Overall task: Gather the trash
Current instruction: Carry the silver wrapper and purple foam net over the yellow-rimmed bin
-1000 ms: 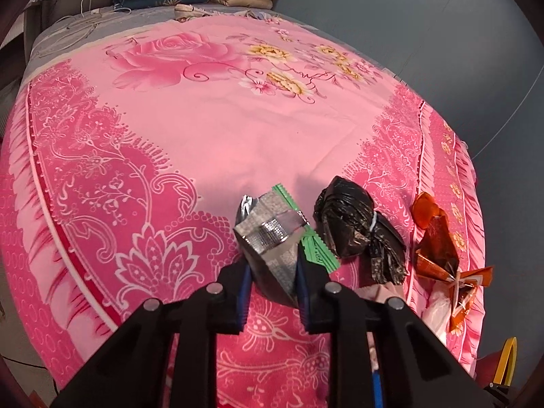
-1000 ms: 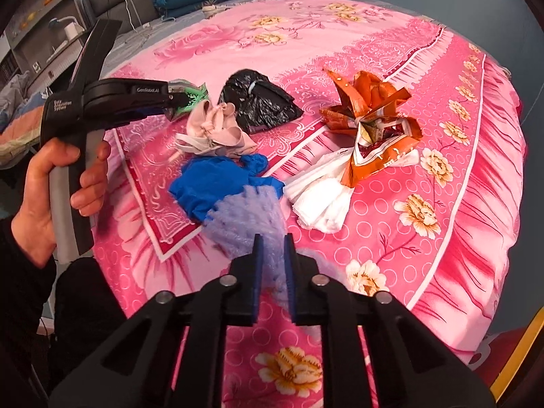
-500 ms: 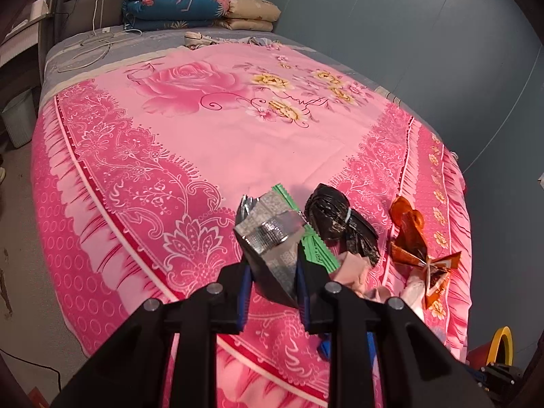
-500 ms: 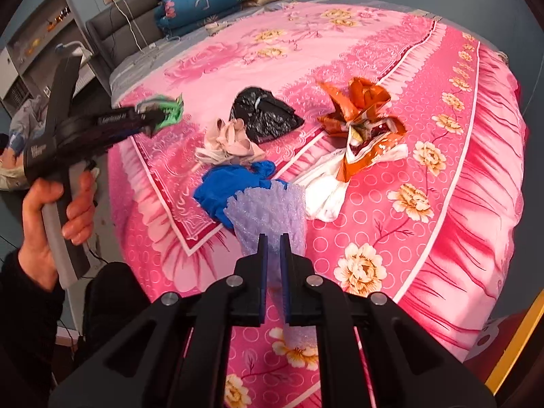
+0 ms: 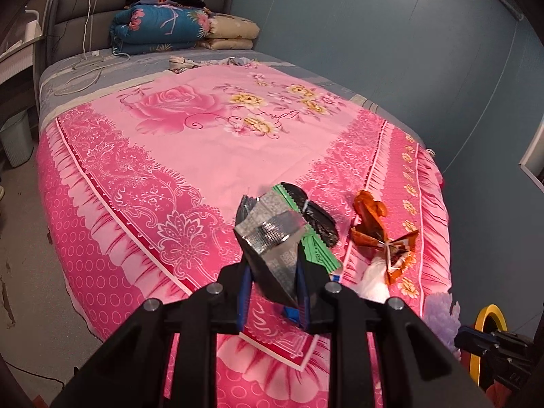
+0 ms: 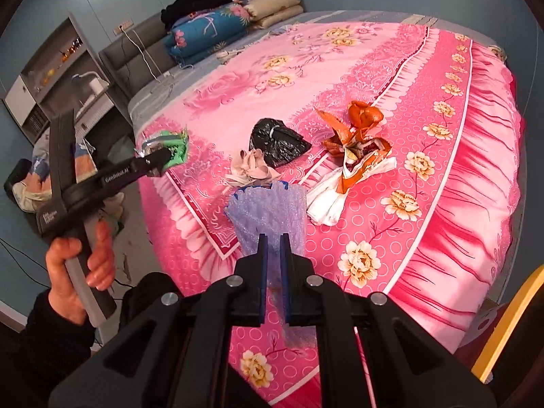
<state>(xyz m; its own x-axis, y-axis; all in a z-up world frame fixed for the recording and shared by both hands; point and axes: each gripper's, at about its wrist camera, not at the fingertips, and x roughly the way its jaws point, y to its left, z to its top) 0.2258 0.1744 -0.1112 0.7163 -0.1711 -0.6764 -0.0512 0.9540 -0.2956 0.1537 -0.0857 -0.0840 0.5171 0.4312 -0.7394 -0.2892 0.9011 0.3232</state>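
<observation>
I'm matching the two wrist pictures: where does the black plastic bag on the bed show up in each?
Left wrist: black plastic bag lies right of centre, partly hidden behind the green-and-silver wrapper.
Right wrist: black plastic bag lies in the middle, on the bedspread, fully visible.
Shared landmark: the orange wrapper lies just right of it in both.

1. The bedspread (image 6: 425, 108) is showing pink with roses and yellow flowers.
2. On it, a black bag (image 6: 277, 141) is lying beside an orange wrapper (image 6: 357, 136).
3. The bubble wrap (image 6: 268, 210) is looking lilac.
</observation>
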